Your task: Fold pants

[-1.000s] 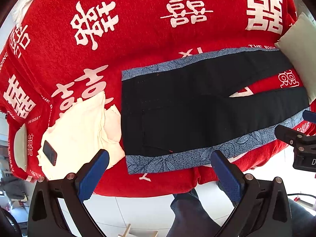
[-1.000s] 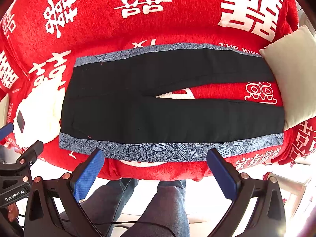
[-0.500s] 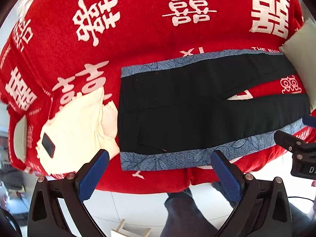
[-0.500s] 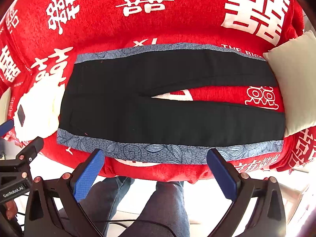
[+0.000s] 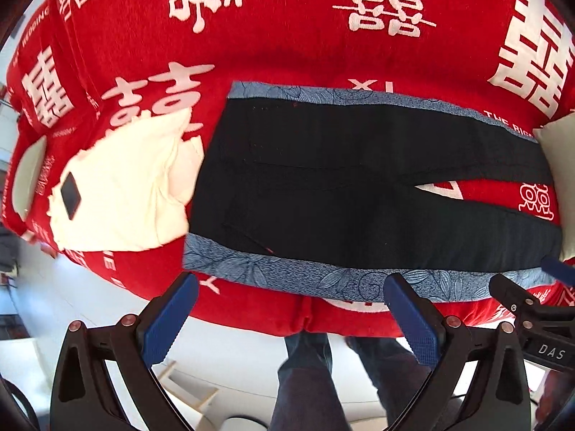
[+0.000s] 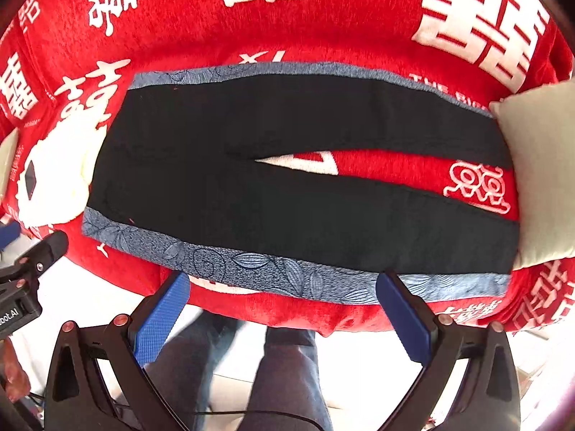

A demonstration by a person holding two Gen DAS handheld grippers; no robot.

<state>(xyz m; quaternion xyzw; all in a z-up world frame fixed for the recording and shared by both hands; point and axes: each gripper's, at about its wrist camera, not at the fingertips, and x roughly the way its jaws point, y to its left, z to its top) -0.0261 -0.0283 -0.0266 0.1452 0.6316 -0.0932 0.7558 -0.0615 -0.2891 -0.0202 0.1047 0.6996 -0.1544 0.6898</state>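
Black pants [image 5: 341, 194] with blue patterned side stripes lie flat on a red blanket, waist to the left, legs spread to the right; they also show in the right wrist view [image 6: 287, 179]. My left gripper [image 5: 291, 309] is open and empty, hovering just off the near edge by the waist end. My right gripper [image 6: 284, 305] is open and empty, just off the near edge by the near leg's stripe. Each gripper shows at the edge of the other's view.
A red blanket [image 5: 287, 43] with white characters covers the sofa. A cream folded cloth [image 5: 122, 194] with a dark tag lies left of the waist. A pale cushion [image 6: 539, 179] sits at the leg ends. The person's legs [image 6: 284, 377] stand below the front edge.
Both grippers have moved closer to the sofa's front edge, so the pants look larger. Both stay open and empty.
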